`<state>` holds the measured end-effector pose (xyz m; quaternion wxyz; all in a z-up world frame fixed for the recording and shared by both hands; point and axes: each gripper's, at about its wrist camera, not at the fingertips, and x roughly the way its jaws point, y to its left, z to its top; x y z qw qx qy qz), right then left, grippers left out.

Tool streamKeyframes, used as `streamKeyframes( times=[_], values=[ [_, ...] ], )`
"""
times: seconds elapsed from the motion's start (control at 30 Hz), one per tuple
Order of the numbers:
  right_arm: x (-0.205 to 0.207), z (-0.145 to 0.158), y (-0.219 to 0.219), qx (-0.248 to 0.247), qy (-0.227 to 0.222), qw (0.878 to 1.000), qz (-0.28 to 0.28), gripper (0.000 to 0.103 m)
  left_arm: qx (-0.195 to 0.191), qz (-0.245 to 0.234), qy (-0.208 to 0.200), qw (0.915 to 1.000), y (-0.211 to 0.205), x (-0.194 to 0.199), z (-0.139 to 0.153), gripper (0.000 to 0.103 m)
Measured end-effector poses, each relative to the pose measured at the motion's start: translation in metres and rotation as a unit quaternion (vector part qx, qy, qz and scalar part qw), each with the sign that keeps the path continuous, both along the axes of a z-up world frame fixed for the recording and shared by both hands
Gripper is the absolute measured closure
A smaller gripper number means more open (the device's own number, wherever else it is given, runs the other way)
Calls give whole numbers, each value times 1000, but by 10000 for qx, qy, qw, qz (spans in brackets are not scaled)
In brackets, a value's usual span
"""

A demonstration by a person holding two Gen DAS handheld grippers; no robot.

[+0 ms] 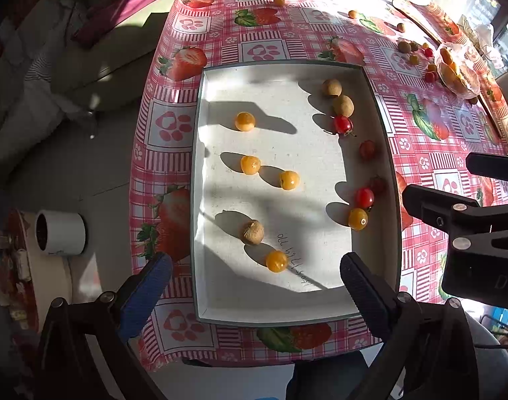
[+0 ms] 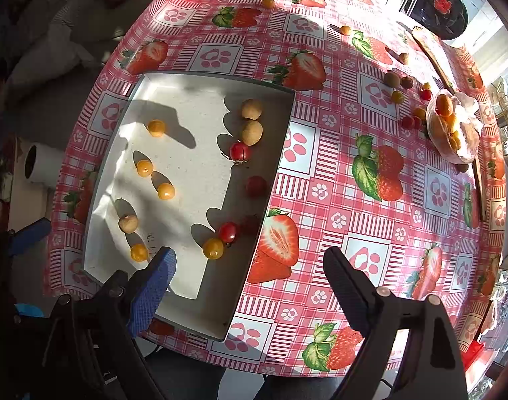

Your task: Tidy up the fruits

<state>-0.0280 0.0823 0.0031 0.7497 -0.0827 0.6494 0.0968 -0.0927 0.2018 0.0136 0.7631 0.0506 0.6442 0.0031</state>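
Your left gripper (image 1: 254, 286) spread wide, empty, low frame over tray (image 1: 200, 200). Tray fruits (image 1: 289, 180) at centre, part sorted. Your right gripper (image 2: 250, 283) likewise agape, empty. Loose fruits (image 2: 398, 96) upper right on tablecloth (image 2: 337, 173) left to collect.

Far-right bag (image 1: 457, 73) hides most of its fruit; handwriting (image 1: 292, 256) on the tray floor (image 1: 287, 93) is unreadable; a black dish (image 2: 440, 6) is cut off far right

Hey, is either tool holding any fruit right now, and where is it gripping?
Nothing is held. The left tool and right tool are both open and empty.
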Motion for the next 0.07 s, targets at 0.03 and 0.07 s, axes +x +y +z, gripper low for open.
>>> streamKeyframes(
  times=[0.03, 0.07],
  values=[
    [0, -1, 0, -6, 12, 10000, 1, 11, -31, 3, 17, 10000, 0, 0, 0, 2],
    [0, -1, 1, -11, 20, 10000, 1, 11, -21, 19, 31, 10000, 0, 1, -1, 2]
  ],
)
